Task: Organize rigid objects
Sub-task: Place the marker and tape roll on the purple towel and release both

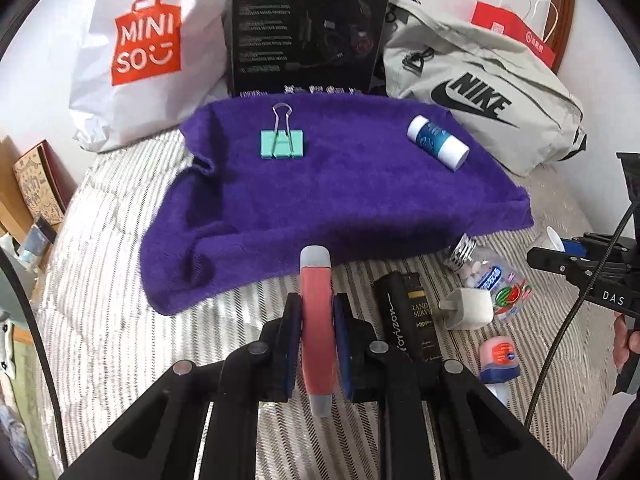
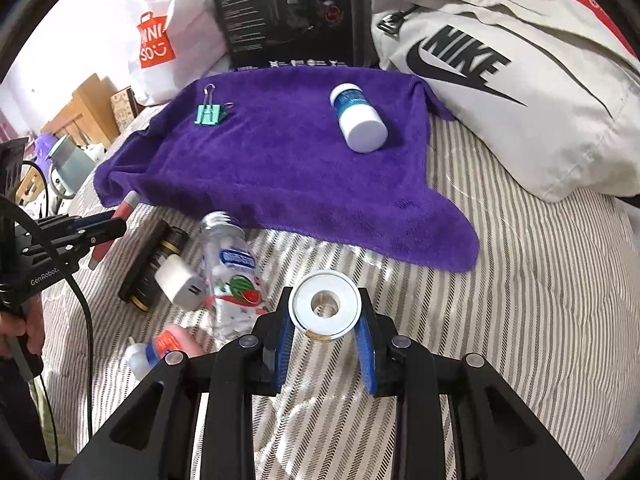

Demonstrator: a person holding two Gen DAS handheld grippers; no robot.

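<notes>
Striped bedding (image 1: 100,280) carries a purple towel (image 1: 340,200). Just short of the towel's near edge, the left gripper (image 1: 317,320) clamps a pink tube (image 1: 318,320); the right gripper (image 2: 326,316) grips a white roll (image 2: 325,308).

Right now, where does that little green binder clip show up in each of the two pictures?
Left wrist view: the green binder clip lies upper middle, on the far part of the purple towel.
Right wrist view: the clip sits upper left, near the towel's far left corner.
Shared landmark: the blue-and-white bottle lying to the clip's right.
</notes>
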